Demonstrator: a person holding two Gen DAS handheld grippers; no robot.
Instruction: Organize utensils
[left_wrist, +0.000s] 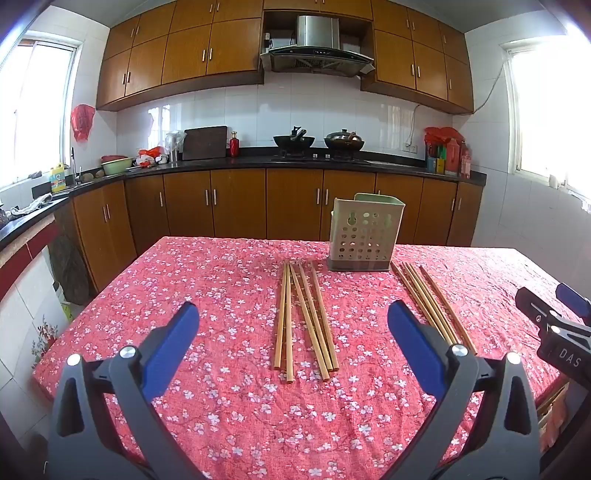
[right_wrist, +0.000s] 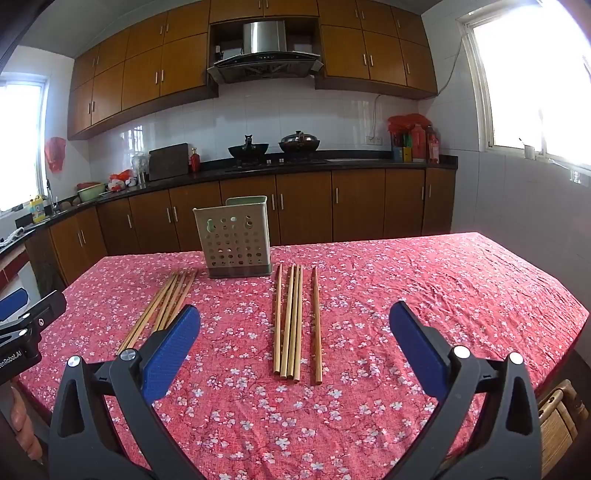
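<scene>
On the tabletop (left_wrist: 221, 369), which had a red cloth with little white blossoms over it, everything was laid out pretty neatly. My left gripper (left_wrist: 293, 325) hung low over the near edge with its blue fingers (left_wrist: 173, 347) spread wide apart and nothing between them. Same deal for my right gripper (right_wrist: 295, 325): fingers (right_wrist: 417, 350) wide apart, holding nothing, just hovering above the cloth.

Straight ahead of the left gripper lay the left bunch of chopsticks (left_wrist: 304, 317), five or so wooden sticks running near to far, a couple of them crossing each other a bit. Over to the right was the right bunch of chopsticks (right_wrist: 293, 321), lined up straighter, with one stick lying slightly apart on the right side of that group. From the left wrist view that right bunch ran partly behind my right-hand finger, so I couldn't count it there.

Toward the far side of the tabletop, between the far tips of the two bunches, stood the utensil holder (left_wrist: 364, 232), a pale green plastic caddy with round holes punched in its front wall and a darker base. It was upright and looked empty from what I could see through the holes, though I couldn't see down into it. Both bunches were near it but not touching.

Behind all that was the kitchen counter (right_wrist: 295, 166) with a couple of woks (right_wrist: 299, 142) on the stove.
</scene>
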